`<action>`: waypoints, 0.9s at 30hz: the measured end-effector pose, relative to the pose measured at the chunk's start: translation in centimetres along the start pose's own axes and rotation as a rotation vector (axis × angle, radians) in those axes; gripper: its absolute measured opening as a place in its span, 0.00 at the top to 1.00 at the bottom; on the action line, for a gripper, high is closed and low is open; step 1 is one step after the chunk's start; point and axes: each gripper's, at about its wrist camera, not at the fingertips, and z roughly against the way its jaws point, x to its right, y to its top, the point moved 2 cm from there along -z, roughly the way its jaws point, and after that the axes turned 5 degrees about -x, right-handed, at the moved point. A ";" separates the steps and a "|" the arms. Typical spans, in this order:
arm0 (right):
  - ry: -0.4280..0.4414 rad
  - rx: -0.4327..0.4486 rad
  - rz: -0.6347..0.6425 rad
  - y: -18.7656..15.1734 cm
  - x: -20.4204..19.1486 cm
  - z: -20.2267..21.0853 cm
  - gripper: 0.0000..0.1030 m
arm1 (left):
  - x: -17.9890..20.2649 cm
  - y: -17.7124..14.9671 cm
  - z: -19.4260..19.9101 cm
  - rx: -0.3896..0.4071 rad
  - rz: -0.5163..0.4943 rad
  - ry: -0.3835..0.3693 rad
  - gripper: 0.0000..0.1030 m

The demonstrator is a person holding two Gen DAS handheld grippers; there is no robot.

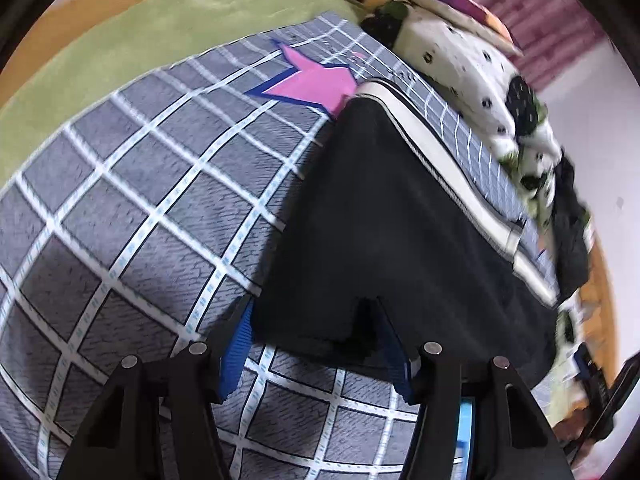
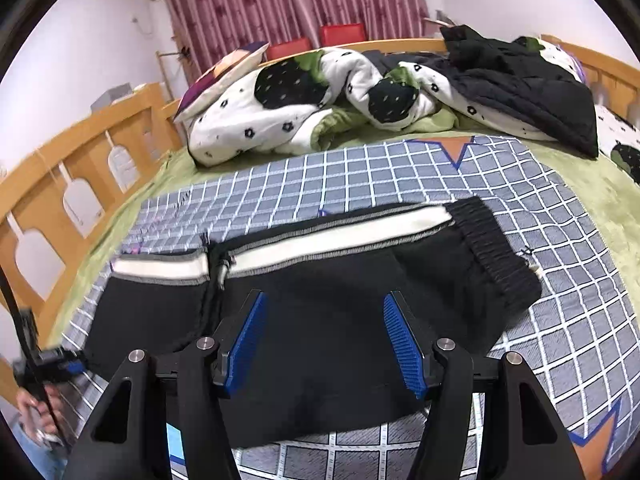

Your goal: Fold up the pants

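The black pants (image 2: 320, 312) with a white side stripe are laid folded on the grey checked sheet (image 2: 400, 176) of the bed. The right gripper (image 2: 324, 340) is held above them, angled downward, jaws apart and empty. The left gripper (image 1: 316, 344) is tilted down at the pants' hem, jaws parted, nothing clamped.
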 end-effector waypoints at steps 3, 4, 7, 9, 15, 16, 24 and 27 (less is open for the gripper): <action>-0.056 -0.074 0.011 -1.4 0.3 -1.6 0.44 | 0.9 -0.5 -0.1 0.026 -0.047 0.051 0.46; -0.051 -0.080 0.019 -1.8 0.5 -2.0 0.47 | 1.0 -0.4 -0.1 0.036 -0.049 0.061 0.47; -0.105 -0.061 0.070 -2.4 0.9 -2.9 0.47 | 0.9 -0.2 0.2 0.062 -0.037 0.081 0.55; -0.062 -0.116 0.059 -2.7 1.7 -4.5 0.50 | 0.8 0.0 0.5 0.073 -0.039 0.088 0.64; -0.129 -0.245 0.139 -5.2 2.3 -9.4 0.64 | 1.6 0.1 2.0 0.127 -0.104 0.088 0.85; -0.153 -0.242 0.191 -5.2 1.6 -9.0 0.64 | 2.3 0.0 2.3 0.147 -0.135 0.112 0.85; -0.084 -0.168 0.136 -4.2 2.9 -4.9 0.64 | 15.3 -1.3 7.2 0.372 -0.465 0.210 0.88; -0.099 -0.112 0.095 -3.7 5.1 -2.8 0.64 | 21.7 -2.3 7.7 0.368 -0.553 0.105 0.89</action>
